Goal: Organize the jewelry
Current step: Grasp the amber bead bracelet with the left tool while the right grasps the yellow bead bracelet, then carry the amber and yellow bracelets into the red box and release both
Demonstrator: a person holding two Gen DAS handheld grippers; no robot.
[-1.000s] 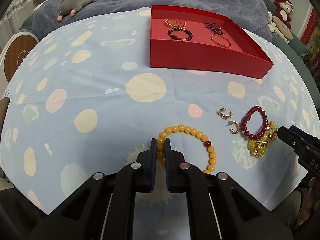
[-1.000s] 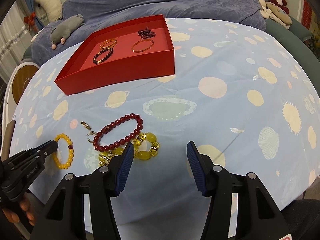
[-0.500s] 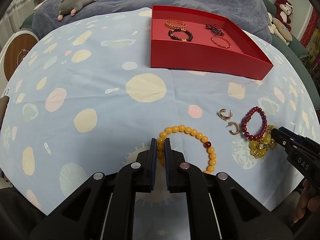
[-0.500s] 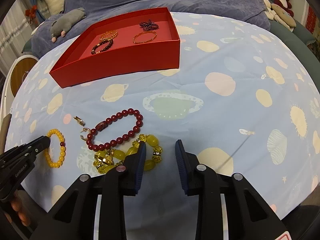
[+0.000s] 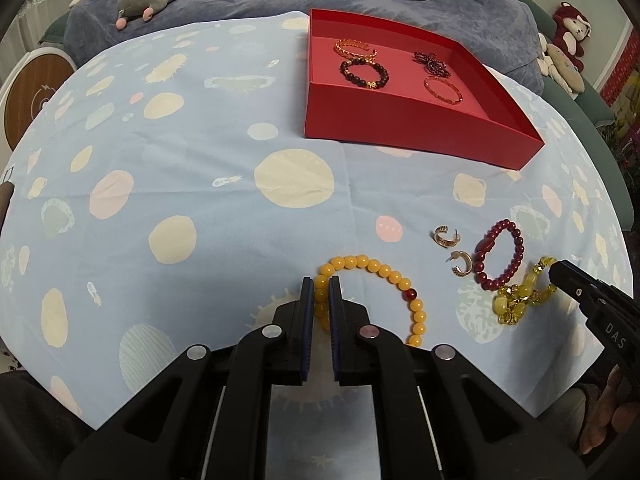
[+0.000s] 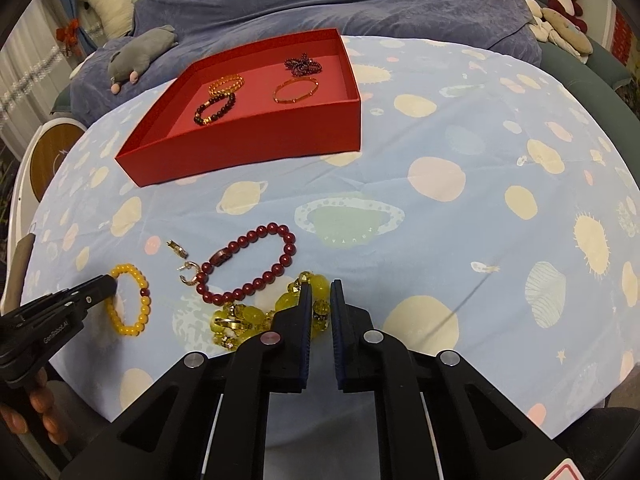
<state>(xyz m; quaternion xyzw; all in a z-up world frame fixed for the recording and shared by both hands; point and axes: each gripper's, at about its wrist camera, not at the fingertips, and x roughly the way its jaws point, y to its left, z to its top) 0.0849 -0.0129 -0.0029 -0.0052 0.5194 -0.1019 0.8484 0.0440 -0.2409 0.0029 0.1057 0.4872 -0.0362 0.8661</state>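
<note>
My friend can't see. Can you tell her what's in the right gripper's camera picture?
The right gripper is shut on a yellow bracelet on a blue spotted cloth. A dark red bracelet and two earrings lie nearby, and a red box farther back holds four bracelets.

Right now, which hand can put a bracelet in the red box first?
Probably left: the left gripper is shut on the orange bracelet; the right gripper only straddles the yellow bracelet.
</note>
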